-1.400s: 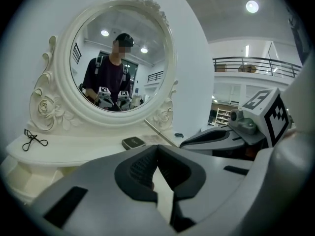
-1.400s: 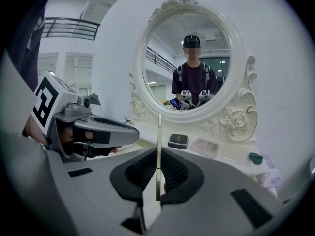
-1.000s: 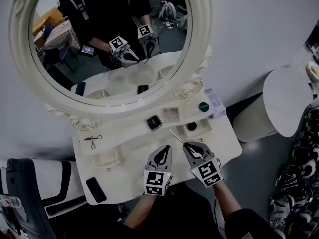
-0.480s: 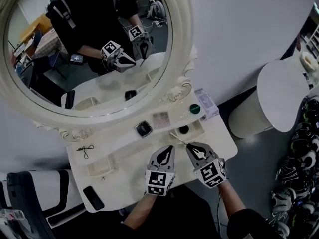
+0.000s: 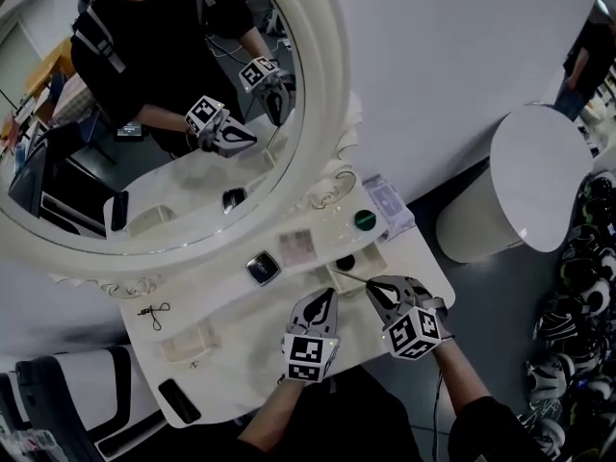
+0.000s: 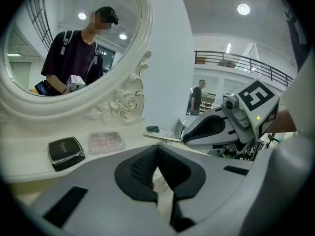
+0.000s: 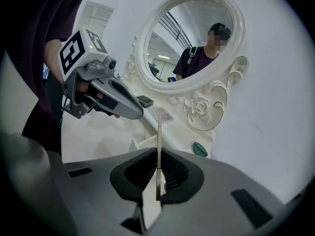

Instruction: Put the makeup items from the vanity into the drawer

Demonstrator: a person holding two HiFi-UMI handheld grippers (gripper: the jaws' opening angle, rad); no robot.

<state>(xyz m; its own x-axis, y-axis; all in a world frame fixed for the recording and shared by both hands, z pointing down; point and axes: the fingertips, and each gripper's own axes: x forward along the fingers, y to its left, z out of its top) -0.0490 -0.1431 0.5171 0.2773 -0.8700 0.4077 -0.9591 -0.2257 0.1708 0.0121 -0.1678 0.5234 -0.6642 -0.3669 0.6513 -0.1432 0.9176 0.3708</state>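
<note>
Clamping thin makeup stick in right gripper, jaws pressing on it. Stick's long axis is pointing ahead, over open compartment. Left gripper is hanging closed and empty alongside. We're judging right nearer.

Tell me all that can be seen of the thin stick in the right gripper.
The thin stick is slim, straight and pale gold, perhaps a makeup pencil. The right gripper is shut on its near part, one pad on each side. Its free end points forward, out over the white vanity, toward the mirror.
</note>
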